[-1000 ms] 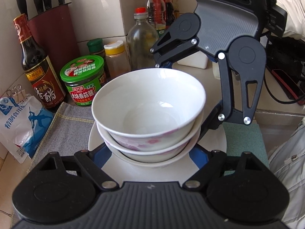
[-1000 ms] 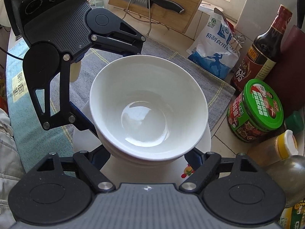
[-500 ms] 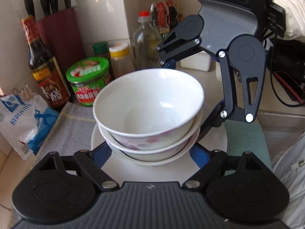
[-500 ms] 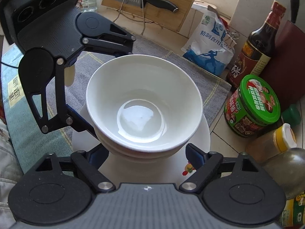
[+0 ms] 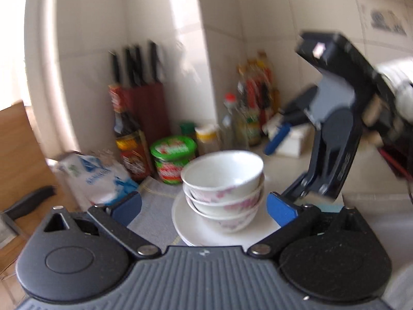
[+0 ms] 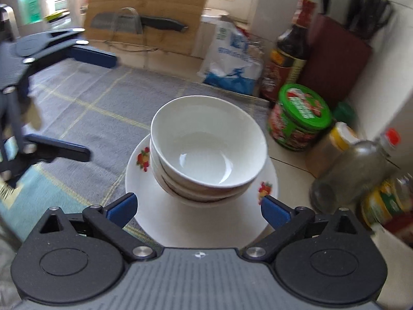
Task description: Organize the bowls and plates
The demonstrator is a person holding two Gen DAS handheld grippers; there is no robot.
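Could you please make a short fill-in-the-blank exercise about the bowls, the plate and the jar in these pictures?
1. The stack of bowls stands on a white ____.
2. The plates under the bowls lie partly on a grey ____.
3. The jar beside the stack has a ____ lid.
4. The right gripper holds ____.

Missing words: plate; cloth; green; nothing

We can read no text with certainty. The green-lidded jar [image 6: 299, 118], the dark sauce bottle [image 6: 289, 56] and the white-and-blue bag [image 6: 232, 59] each carry printed labels, but blur leaves their characters illegible to us in both views.
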